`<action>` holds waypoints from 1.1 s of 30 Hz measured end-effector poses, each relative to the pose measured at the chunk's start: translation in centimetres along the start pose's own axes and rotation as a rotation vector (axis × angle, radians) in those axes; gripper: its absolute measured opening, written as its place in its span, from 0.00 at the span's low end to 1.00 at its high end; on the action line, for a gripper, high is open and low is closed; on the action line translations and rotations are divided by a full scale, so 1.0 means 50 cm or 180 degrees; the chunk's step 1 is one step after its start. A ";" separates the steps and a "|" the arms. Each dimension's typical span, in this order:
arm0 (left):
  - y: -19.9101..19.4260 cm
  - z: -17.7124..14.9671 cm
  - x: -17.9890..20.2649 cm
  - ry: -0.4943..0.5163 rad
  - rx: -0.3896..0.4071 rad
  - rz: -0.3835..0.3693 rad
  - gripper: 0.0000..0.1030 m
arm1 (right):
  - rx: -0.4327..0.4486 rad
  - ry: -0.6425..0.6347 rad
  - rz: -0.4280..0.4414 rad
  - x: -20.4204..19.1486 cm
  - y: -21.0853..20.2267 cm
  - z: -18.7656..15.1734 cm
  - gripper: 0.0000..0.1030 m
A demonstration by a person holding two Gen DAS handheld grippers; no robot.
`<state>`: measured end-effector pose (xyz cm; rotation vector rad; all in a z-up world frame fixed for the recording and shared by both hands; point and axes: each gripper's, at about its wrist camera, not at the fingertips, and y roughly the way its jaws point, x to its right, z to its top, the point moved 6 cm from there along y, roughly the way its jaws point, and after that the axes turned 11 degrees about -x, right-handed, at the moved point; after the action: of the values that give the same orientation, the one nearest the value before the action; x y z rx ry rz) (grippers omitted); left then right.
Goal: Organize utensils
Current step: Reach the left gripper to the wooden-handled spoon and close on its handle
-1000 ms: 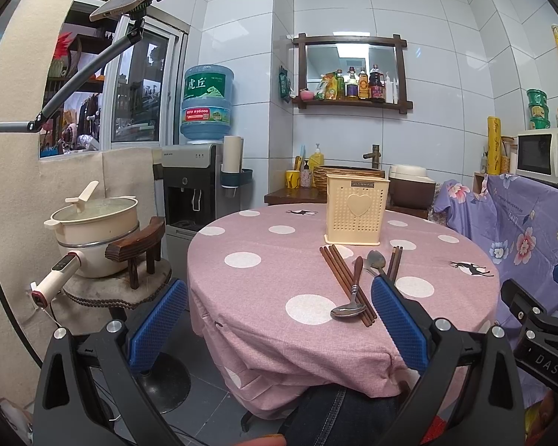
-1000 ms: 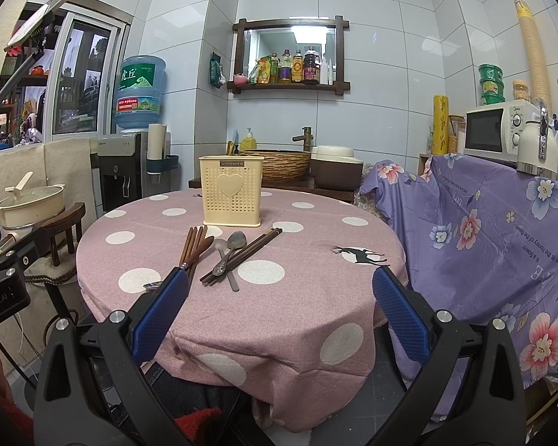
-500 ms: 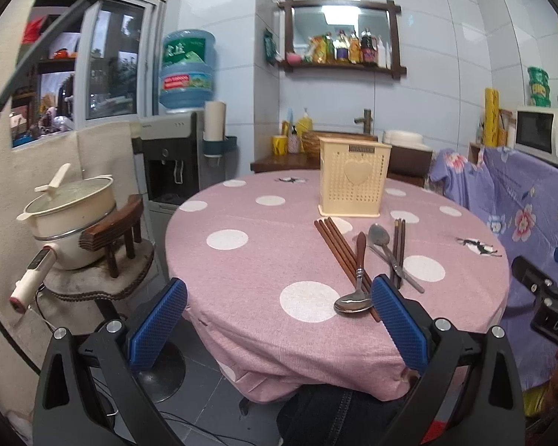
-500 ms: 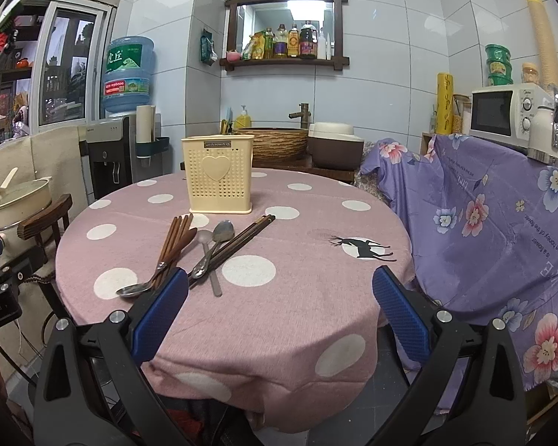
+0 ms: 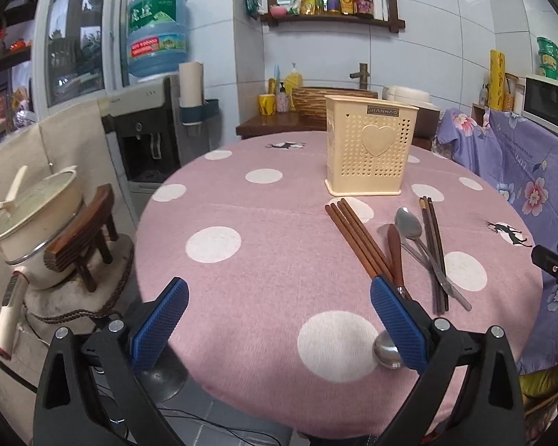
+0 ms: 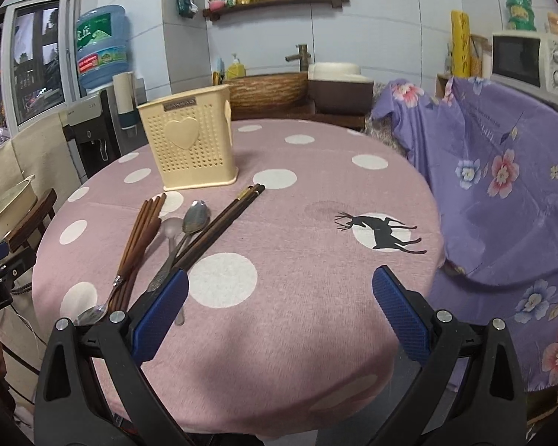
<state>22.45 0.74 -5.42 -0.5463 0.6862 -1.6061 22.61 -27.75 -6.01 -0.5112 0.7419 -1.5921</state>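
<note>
Utensils lay loose on pink tablecloth, just before upright cream holder; left gripper and right gripper both spread wide, empty, presumably poised for first pick

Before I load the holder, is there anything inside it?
Nothing rises above the holder's rim in either view, and no shapes show through its holes. Its walls hide the bottom, so short items cannot be ruled out. The chopsticks and spoons lie on the table.
</note>
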 end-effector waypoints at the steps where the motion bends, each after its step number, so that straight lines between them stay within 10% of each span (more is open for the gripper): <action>1: 0.011 0.009 0.000 0.0002 -0.0033 -0.0039 0.91 | -0.0046 0.0006 0.0023 0.002 0.013 0.008 0.95; 19: 0.141 0.089 0.165 0.0390 -0.0732 -0.1015 0.47 | -0.0456 0.0017 0.0104 -0.013 0.135 0.079 0.89; 33: 0.238 0.087 0.231 0.0728 -0.1148 -0.0886 0.26 | -0.0489 0.0088 0.0098 -0.003 0.139 0.069 0.89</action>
<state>32.21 -12.18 -11.04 -0.7524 1.1238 -1.8331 29.93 -28.54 -8.56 -0.5871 0.8937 -1.5235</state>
